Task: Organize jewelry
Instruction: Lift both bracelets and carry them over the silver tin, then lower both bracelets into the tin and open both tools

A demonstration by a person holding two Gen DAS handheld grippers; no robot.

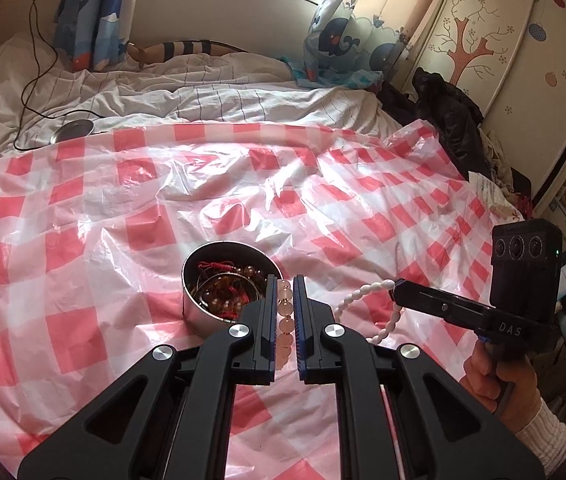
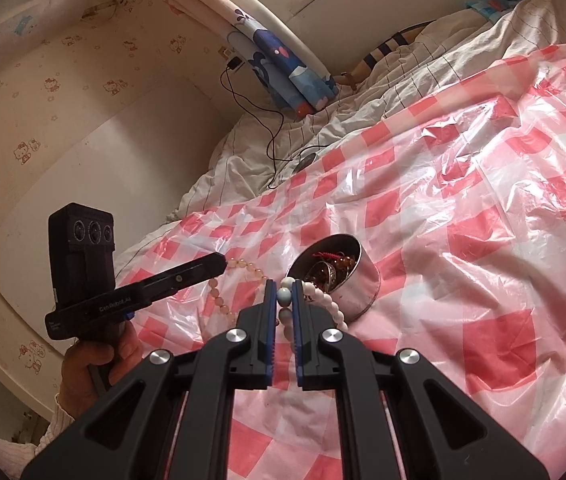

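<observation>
A round metal tin (image 1: 203,316) (image 2: 357,296) full of beaded jewelry and red cord sits on the pink-checked plastic sheet (image 1: 83,240). My left gripper (image 1: 285,284) is shut on a bracelet of pale pink beads (image 1: 285,320), held just right of the tin; from the right wrist view this bracelet (image 2: 243,270) hangs from the left gripper (image 2: 223,262). My right gripper (image 2: 284,290) is shut on a bracelet of white oval beads (image 2: 333,306), close beside the tin. In the left wrist view the white bracelet (image 1: 359,294) dangles from the right gripper (image 1: 395,288).
The sheet covers a bed with a rumpled white striped quilt (image 1: 163,92). A black cable (image 1: 35,40) runs to a round metal lid (image 1: 73,130) at the far left. Dark clothing (image 1: 443,120) lies by the wardrobe. A person's hand (image 1: 491,380) holds the right gripper's handle.
</observation>
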